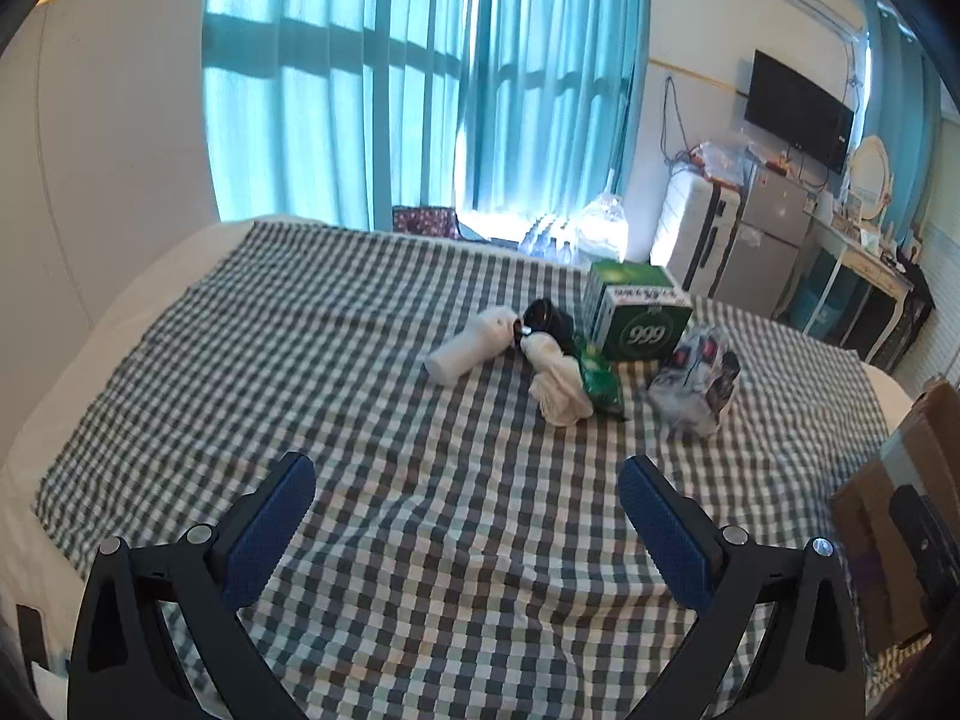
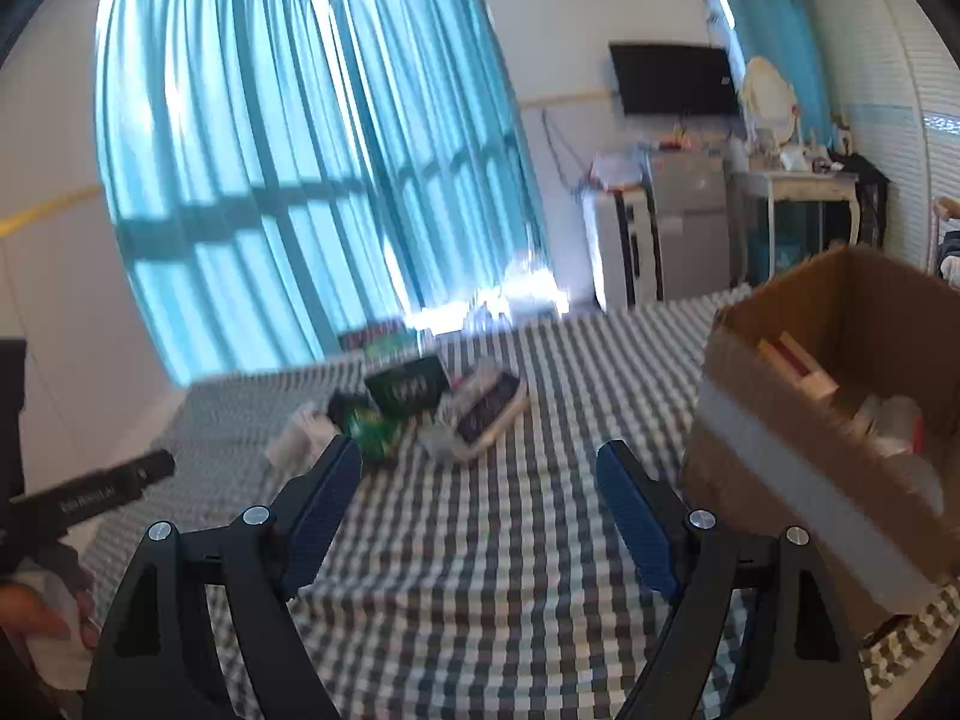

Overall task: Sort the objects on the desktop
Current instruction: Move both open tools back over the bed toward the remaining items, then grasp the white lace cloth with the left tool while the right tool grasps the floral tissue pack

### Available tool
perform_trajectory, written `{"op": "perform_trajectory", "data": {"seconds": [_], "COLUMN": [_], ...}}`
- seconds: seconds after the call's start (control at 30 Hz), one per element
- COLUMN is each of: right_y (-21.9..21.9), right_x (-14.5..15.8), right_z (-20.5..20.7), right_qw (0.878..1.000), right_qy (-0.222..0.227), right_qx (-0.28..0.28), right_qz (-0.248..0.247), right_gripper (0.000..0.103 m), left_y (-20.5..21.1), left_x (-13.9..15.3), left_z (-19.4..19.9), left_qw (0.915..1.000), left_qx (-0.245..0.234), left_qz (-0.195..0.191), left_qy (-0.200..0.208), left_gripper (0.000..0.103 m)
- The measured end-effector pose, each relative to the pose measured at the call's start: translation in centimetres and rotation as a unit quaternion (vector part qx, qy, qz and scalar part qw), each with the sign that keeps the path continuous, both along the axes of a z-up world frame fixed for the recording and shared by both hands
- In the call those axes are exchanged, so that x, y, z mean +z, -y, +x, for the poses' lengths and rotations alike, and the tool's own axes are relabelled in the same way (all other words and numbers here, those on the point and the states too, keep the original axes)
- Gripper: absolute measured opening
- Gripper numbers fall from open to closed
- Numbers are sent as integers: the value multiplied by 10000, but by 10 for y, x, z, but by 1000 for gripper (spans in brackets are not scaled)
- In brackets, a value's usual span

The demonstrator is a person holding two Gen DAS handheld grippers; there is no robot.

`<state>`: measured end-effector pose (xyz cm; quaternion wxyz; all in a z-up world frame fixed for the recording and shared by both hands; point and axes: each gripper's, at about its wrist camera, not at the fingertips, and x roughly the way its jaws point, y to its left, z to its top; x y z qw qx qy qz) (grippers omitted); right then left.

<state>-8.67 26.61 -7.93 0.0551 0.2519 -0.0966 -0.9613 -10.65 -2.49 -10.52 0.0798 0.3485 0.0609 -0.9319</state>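
Note:
A cluster of objects lies on the checked cloth: a white bottle on its side, a black cup, a crumpled white item, a small green packet, a green "999" box and a plastic-wrapped pack. My left gripper is open and empty, well short of them. My right gripper is open and empty above the cloth; the same cluster shows blurred ahead of it, with the green box and wrapped pack. A cardboard box holding several items stands to its right.
The cardboard box also shows at the right edge of the left wrist view. The left gripper's body shows at the left of the right wrist view. Blue curtains, a fridge and a wall TV lie beyond the bed.

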Motion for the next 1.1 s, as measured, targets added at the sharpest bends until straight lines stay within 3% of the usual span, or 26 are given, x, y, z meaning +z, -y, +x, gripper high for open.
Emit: {"op": "perform_trajectory", "data": {"seconds": [0.23,0.43,0.57,0.73,0.97,1.1], "right_y": [10,25,28,39,54,52], "right_x": [-27,-47,-62,-78,-97,-108], "right_z": [-46,-95,-124,-154,-197,-213], "right_qw": [9995,9986,9984,9973,9965,9938], "right_qy": [269,345,393,488,682,985], "right_qx": [138,256,261,352,273,74], "right_qz": [22,311,308,411,398,507], "right_gripper": [81,81,81,81,81,81], "left_y": [-10,-13,-18,-6,2,0], "left_x": [-42,-55,-61,-79,-94,-91], "left_z": [-48,-105,-133,-152,-168,-167], "left_qw": [9987,9982,9993,9984,9981,9966], "left_qx": [-262,-363,-301,-221,-266,-444], "left_qz": [112,266,116,464,346,570], "left_qy": [415,404,191,250,444,389], "left_gripper": [103,103,103,103,103,103]}}
